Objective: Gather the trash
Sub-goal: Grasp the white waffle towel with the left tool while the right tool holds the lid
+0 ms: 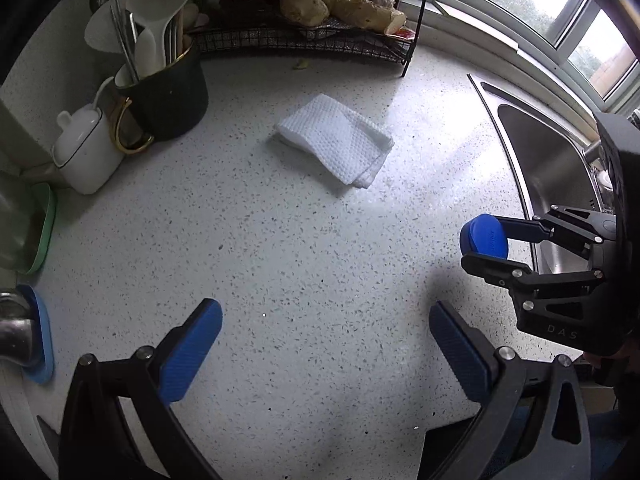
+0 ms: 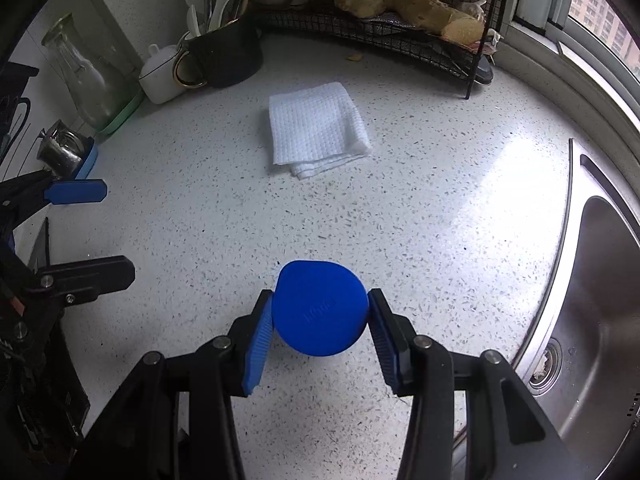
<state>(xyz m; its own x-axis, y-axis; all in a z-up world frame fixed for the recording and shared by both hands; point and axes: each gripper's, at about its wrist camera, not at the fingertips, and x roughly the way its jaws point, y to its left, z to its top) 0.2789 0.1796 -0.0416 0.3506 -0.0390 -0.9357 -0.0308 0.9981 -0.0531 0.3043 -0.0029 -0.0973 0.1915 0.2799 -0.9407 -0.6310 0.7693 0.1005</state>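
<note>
Folded paper towel (image 1: 335, 142) straight ahead of spread, empty left gripper (image 1: 326, 350) on bench (image 1: 304, 264); right gripper (image 2: 320, 316) clamped on blue cap (image 2: 320, 308).

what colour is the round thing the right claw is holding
Solid blue: the round lid pinched in the right claw, clearest in the right wrist view.

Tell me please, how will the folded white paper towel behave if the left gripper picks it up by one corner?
The paper towel looks thin and soft, so it would probably hang limp. Its folded layers, loose at one edge, may fall open. It seems very light, and its dimpled surface should not slip from the open left gripper.
</note>
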